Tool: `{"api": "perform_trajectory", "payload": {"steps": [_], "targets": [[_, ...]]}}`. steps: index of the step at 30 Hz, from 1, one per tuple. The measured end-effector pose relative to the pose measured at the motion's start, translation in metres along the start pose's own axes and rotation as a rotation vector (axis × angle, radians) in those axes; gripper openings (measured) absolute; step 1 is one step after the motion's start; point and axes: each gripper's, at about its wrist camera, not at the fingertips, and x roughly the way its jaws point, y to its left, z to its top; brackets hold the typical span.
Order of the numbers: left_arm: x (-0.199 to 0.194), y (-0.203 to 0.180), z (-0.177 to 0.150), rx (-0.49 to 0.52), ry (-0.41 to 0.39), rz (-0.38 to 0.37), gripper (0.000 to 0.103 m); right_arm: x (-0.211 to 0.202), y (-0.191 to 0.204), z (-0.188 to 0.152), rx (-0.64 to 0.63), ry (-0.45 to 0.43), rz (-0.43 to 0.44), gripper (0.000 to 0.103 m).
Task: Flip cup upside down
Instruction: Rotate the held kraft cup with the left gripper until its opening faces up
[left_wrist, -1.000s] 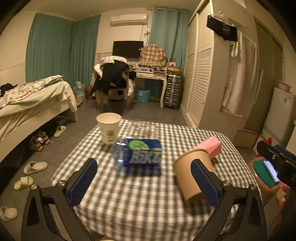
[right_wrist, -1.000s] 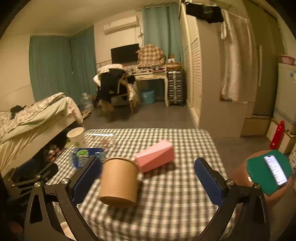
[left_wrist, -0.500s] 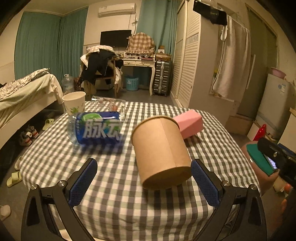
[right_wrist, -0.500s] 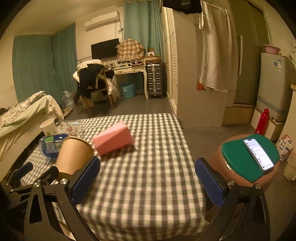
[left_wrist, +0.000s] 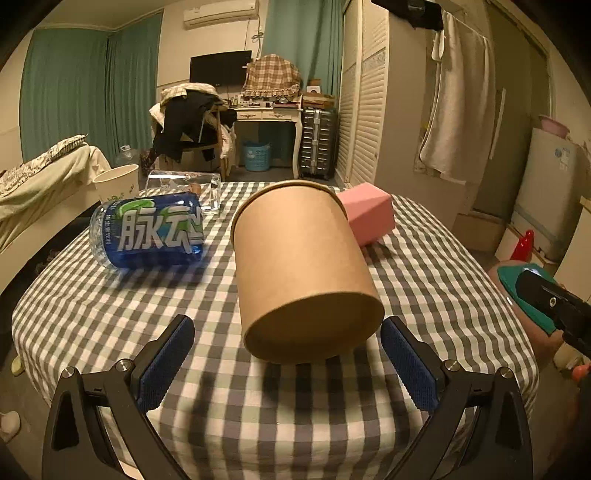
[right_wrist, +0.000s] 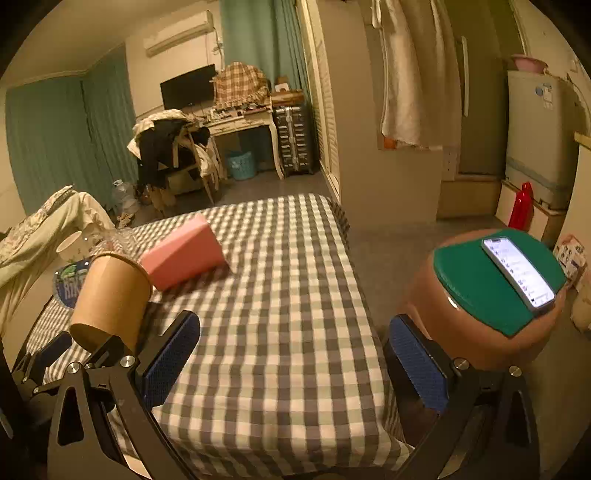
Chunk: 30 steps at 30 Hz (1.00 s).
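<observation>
The brown paper cup (left_wrist: 303, 269) lies on its side on the checked table (left_wrist: 424, 266), base nearest, pink box (left_wrist: 365, 214) behind. The left gripper (left_wrist: 288, 350) lines up wide open, empty; the right gripper (right_wrist: 291, 354) likewise. Next it must close across the cup's wall.

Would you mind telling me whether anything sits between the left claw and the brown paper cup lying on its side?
Nothing visible does. The left claw is open and lined up on the brown paper cup, with only bare checked tablecloth between them. The blue bottle lies off to the left, and the pink box is behind the cup.
</observation>
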Motion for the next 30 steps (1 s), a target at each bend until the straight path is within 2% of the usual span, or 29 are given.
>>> {"api": "perform_trajectory", "payload": {"steps": [10, 16, 19, 21, 26, 30], "targets": [[0.010, -0.009, 0.001, 0.008, 0.020, -0.016, 0.103, 0.008, -0.012, -0.003, 0.024, 0.023, -0.010, 0.103], [0.017, -0.019, 0.009, -0.002, -0.004, -0.018, 0.103, 0.012, -0.012, -0.004, 0.023, 0.036, -0.014, 0.103], [0.021, -0.018, 0.010, -0.006, -0.011, -0.017, 0.094, 0.013, -0.010, -0.005, 0.011, 0.039, -0.017, 0.103], [0.024, -0.016, 0.008, -0.003, -0.001, -0.007, 0.079, 0.013, -0.009, -0.006, 0.011, 0.039, -0.016, 0.103], [0.016, -0.010, 0.010, 0.036, 0.024, -0.026, 0.079, 0.013, -0.007, -0.007, 0.009, 0.041, -0.016, 0.103], [-0.007, -0.004, 0.021, 0.082, 0.035, -0.060, 0.079, 0.011, -0.005, -0.008, 0.002, 0.040, -0.013, 0.103]]}}
